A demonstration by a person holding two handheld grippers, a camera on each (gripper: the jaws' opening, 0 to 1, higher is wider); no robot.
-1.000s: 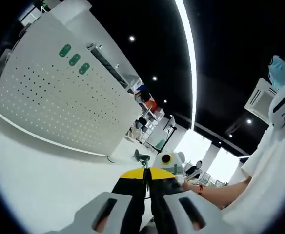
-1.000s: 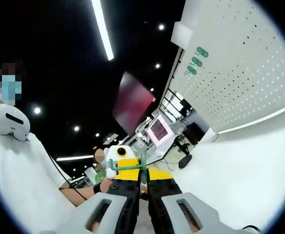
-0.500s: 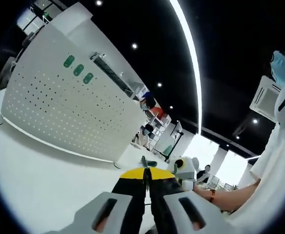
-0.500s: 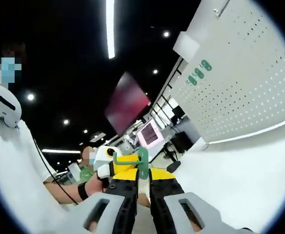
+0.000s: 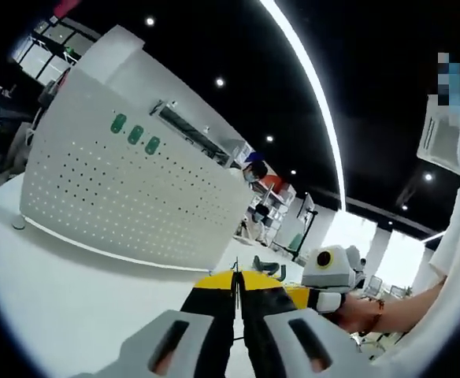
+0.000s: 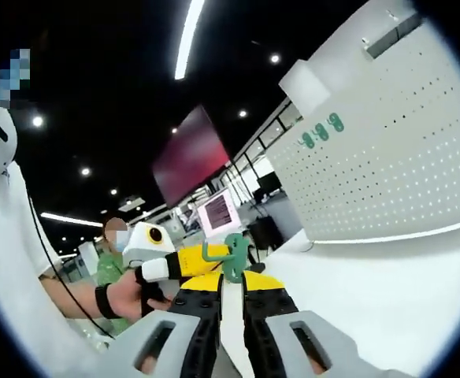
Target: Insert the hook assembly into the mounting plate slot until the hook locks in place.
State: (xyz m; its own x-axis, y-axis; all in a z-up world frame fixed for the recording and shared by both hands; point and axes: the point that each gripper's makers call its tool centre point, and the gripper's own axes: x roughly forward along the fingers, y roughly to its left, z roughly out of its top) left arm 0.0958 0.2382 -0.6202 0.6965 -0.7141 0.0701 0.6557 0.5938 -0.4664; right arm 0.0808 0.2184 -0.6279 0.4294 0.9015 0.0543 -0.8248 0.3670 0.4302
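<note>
Hook assembly (image 6: 231, 258) sits clamped at the right gripper (image 6: 231, 285) tips, left gripper (image 5: 235, 285) closed on nothing visible just beside it, mounting plate (image 5: 127, 201) standing on the counter (image 5: 64, 291) well ahead-left: carry step, next needs hook lined up with a slot.

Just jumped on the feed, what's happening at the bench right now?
A person holds a gripper in each hand above a white table, facing a white pegboard panel that carries three green pieces near its top. The right gripper is shut on a green hook, seen in the right gripper view. The left gripper looks closed, and whether it holds anything cannot be told. Both are short of the panel, so the hook is not yet inserted.
</note>
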